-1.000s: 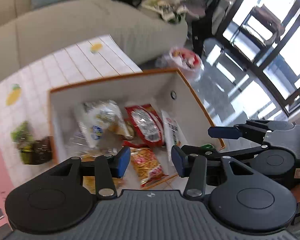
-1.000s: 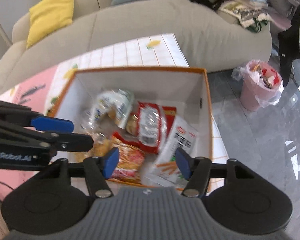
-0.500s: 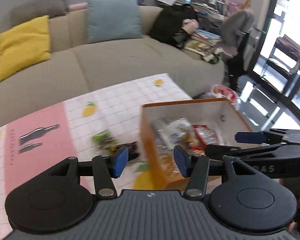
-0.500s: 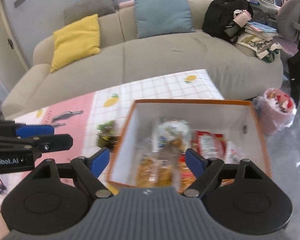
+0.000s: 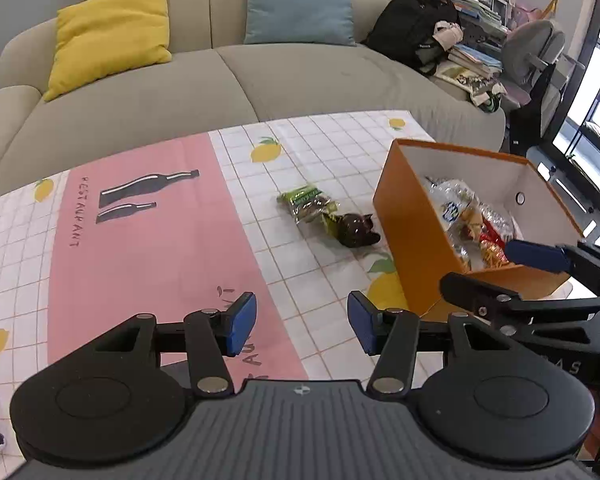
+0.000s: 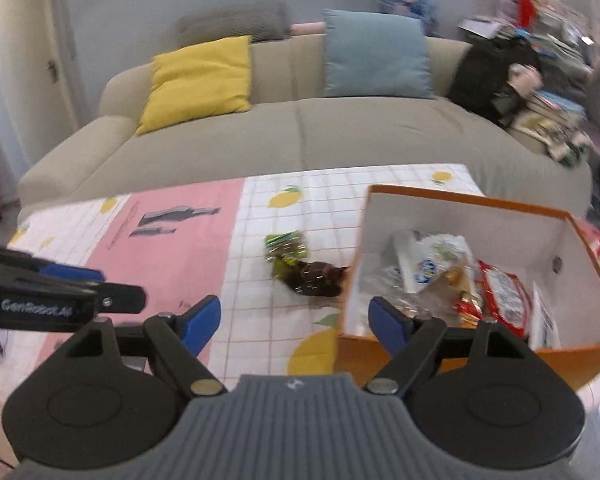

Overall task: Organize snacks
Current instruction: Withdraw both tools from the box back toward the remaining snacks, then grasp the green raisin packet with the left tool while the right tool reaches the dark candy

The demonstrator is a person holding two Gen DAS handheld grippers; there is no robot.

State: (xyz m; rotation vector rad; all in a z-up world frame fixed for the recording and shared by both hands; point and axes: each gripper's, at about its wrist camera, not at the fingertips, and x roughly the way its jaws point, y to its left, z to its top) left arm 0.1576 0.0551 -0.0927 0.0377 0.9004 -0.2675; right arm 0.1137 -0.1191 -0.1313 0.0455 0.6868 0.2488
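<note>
An orange box [image 5: 412,216] with white inside walls stands at the table's right end and holds several snack packets [image 5: 472,220]; it also shows in the right wrist view [image 6: 380,232]. Two snacks lie on the cloth left of the box: a green packet [image 5: 306,202] [image 6: 286,244] and a dark brown packet [image 5: 356,230] [image 6: 312,278]. My left gripper [image 5: 302,322] is open and empty above the cloth, short of the snacks. My right gripper [image 6: 296,320] is open and empty by the box's near left corner; its fingers [image 5: 536,254] show in the left wrist view.
A pink and white checked tablecloth [image 5: 148,240] with lemon prints covers the table. A beige sofa [image 5: 220,76] with yellow [image 5: 108,36] and blue cushions [image 5: 298,2] stands behind it. A black backpack [image 5: 414,30] and papers lie at the sofa's right end.
Both grippers have pulled back and swung left from above the box, so the table and the two loose snacks now show. Both stay open and empty.
</note>
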